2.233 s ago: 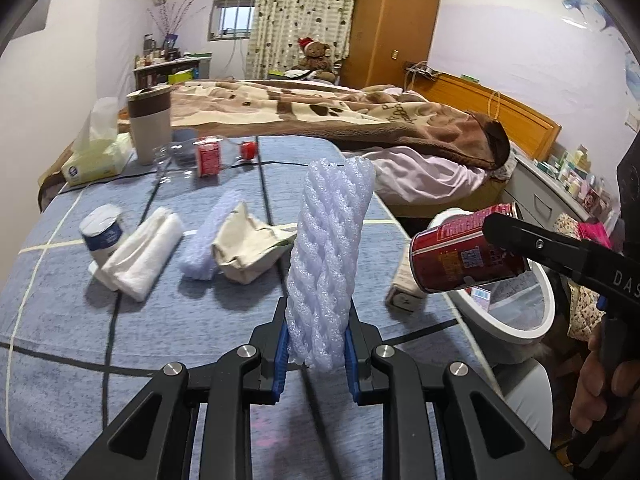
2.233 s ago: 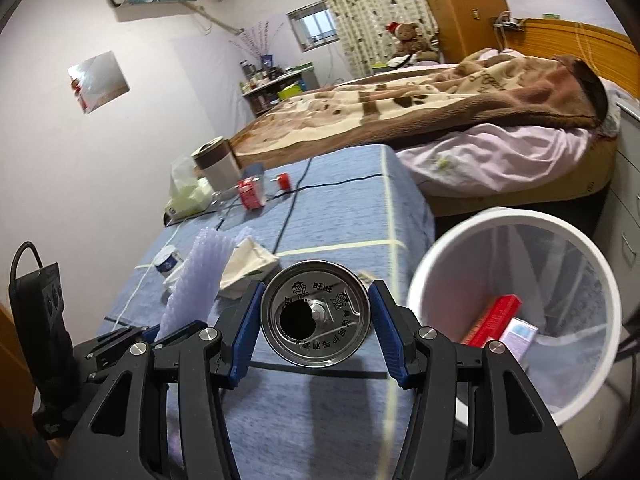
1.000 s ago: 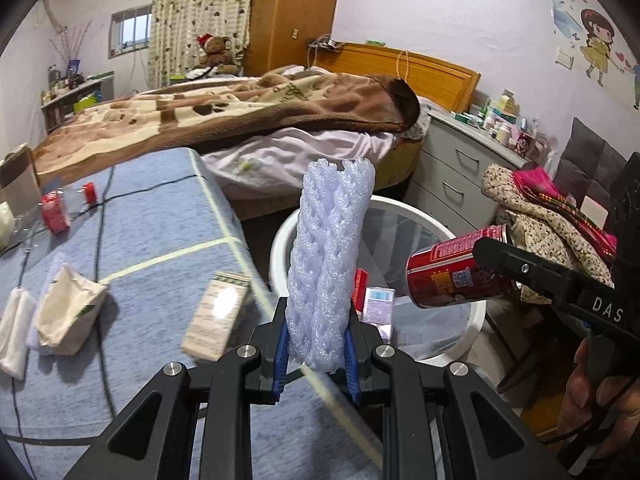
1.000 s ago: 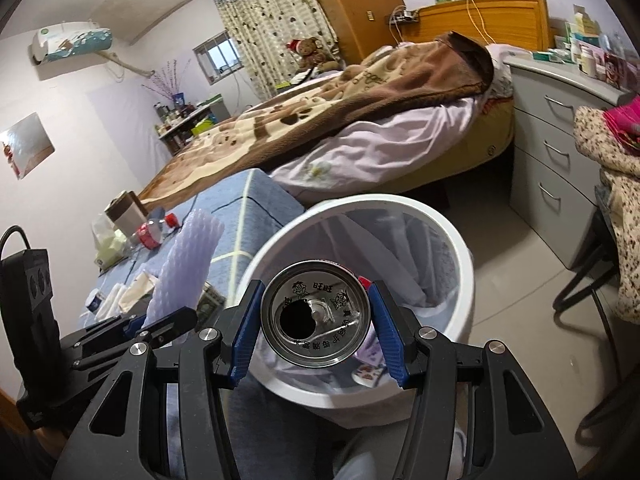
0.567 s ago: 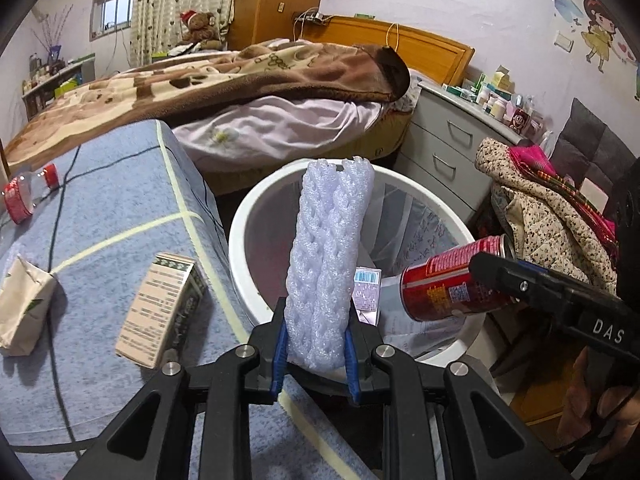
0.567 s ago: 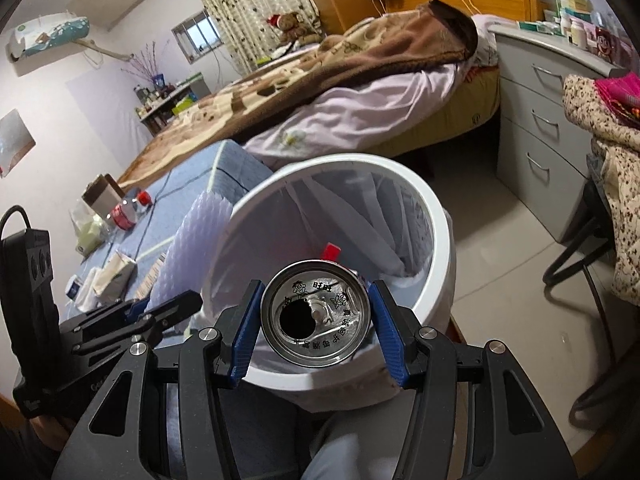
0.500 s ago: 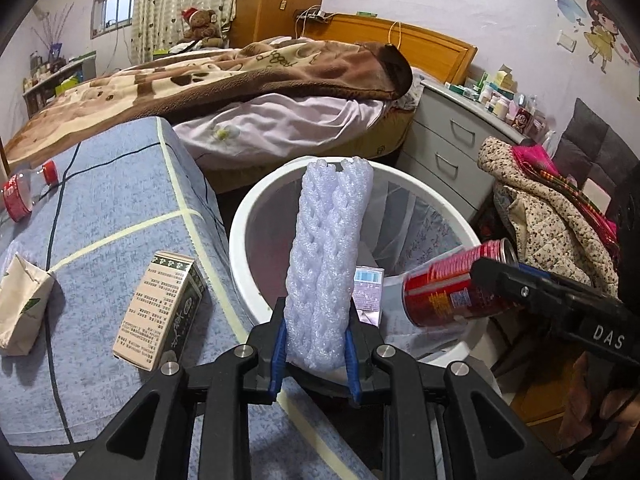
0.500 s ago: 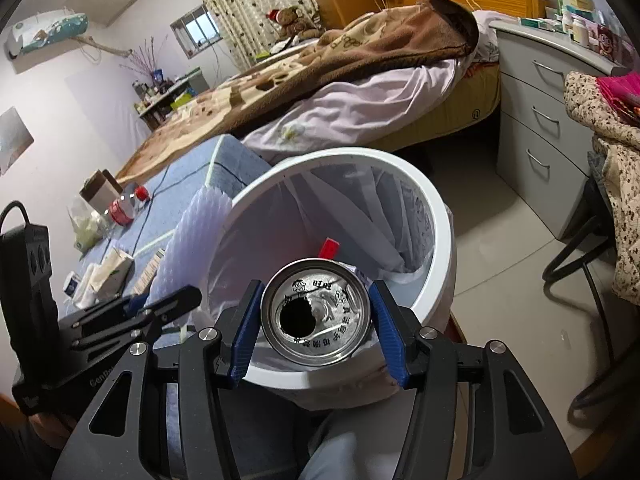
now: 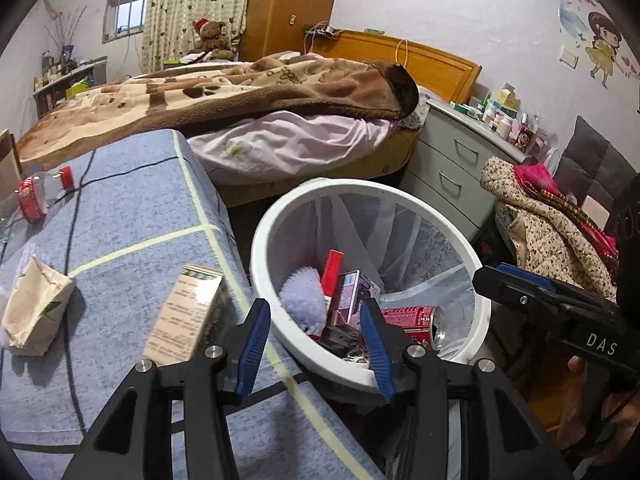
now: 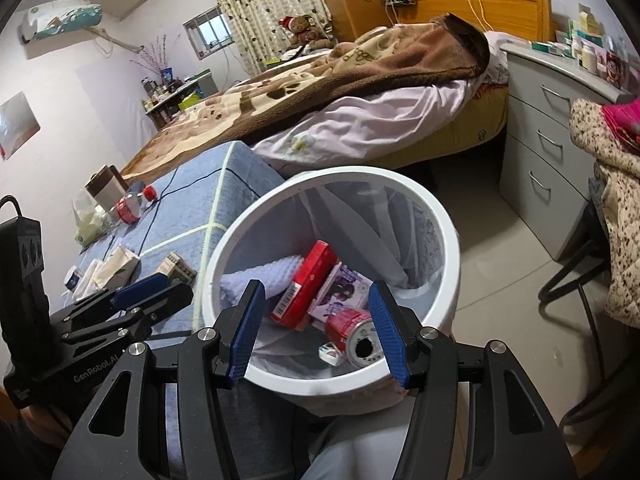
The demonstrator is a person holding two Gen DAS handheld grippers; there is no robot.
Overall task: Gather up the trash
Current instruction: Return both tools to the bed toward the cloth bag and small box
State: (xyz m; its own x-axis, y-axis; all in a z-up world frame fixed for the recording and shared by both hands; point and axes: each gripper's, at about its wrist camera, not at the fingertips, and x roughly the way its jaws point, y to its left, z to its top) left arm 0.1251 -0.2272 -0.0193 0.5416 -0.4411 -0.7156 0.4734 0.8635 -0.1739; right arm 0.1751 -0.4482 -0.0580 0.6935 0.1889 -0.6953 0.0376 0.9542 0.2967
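A white trash bin (image 9: 280,220) with a clear liner stands beside the blue-covered table (image 9: 132,216); it also shows in the right wrist view (image 10: 448,236). Inside lie a white foam net (image 9: 302,294) (image 10: 276,270), a red drink can (image 9: 412,318) (image 10: 354,330), a red box (image 10: 310,282) and a purple carton (image 10: 344,292). My left gripper (image 9: 316,344) is open and empty over the bin's near rim. My right gripper (image 10: 318,330) is open and empty above the bin.
On the table lie a green-and-cream box (image 9: 188,312), a crumpled beige paper bag (image 9: 34,304) and a red-labelled bottle (image 9: 32,198). A bed (image 9: 248,112) is behind, grey drawers (image 9: 452,176) and a chair with clothes (image 9: 552,216) to the right.
Both grippers have opened. The foam net has dropped from the left gripper and the red can from the right gripper into the bin.
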